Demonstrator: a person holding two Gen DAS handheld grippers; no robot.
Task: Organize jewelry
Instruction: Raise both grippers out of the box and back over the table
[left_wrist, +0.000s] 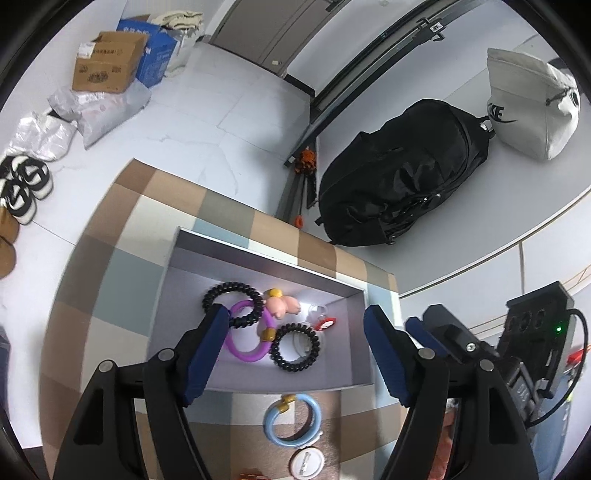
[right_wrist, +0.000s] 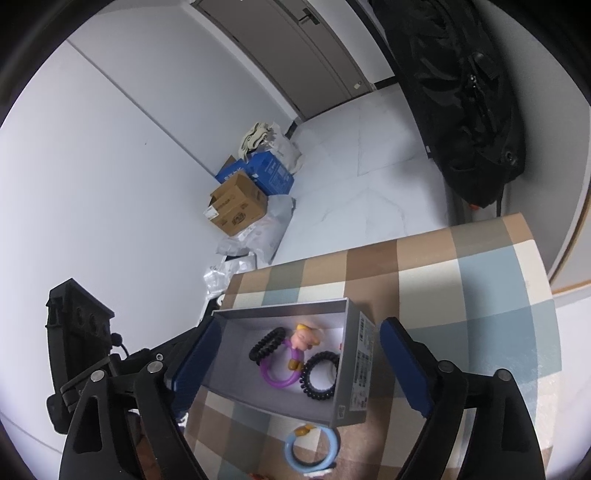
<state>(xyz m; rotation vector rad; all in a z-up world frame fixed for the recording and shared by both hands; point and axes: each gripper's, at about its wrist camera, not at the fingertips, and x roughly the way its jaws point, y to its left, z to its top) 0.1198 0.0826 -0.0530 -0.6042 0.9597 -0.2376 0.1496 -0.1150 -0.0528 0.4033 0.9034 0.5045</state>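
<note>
My left gripper (left_wrist: 295, 332) hangs over the open grey cardboard box (left_wrist: 258, 254) on the checked-cloth bench (left_wrist: 110, 273), its fingers (left_wrist: 212, 332) spread wide and holding nothing. Between them lie the purple plastic ring (left_wrist: 245, 356), two black spiral hair ties (left_wrist: 295, 349) and a pink pig charm (left_wrist: 282, 304). The pale blue plastic ring (left_wrist: 291, 421) lies outside, just beside the box's near wall. My right gripper (right_wrist: 291, 365) is equally wide and empty, straddling the box. Only the left view shows the small red-and-white tag (left_wrist: 325, 324) inside and the round white badge (left_wrist: 306, 463) near the blue ring.
</note>
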